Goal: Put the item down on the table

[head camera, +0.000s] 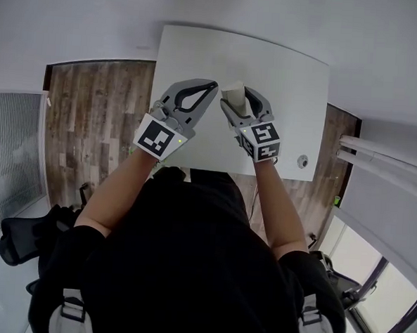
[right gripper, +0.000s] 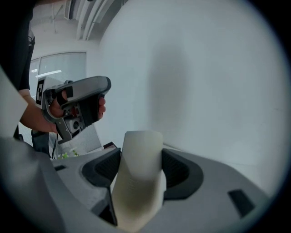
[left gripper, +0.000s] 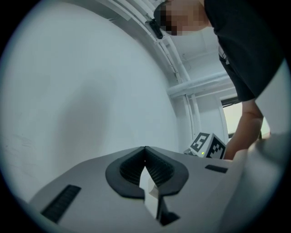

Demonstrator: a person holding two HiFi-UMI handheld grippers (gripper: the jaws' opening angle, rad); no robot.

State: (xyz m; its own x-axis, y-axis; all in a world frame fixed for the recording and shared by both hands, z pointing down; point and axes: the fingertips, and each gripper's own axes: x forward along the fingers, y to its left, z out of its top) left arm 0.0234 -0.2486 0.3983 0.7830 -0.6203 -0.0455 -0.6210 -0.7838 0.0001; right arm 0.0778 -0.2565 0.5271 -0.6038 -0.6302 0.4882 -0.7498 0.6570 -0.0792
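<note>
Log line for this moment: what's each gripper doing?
left gripper: shut, empty | right gripper: shut on cream item | status: held over white table, not released

The item point(right gripper: 137, 182) is a pale cream thing, smooth and rounded, looking like a little cup or tube. It's sitting pinched between the jaws of the right gripper point(head camera: 239, 101), poking out past their tips, and it's hanging over the white table point(head camera: 298, 76), near the middle.
</note>
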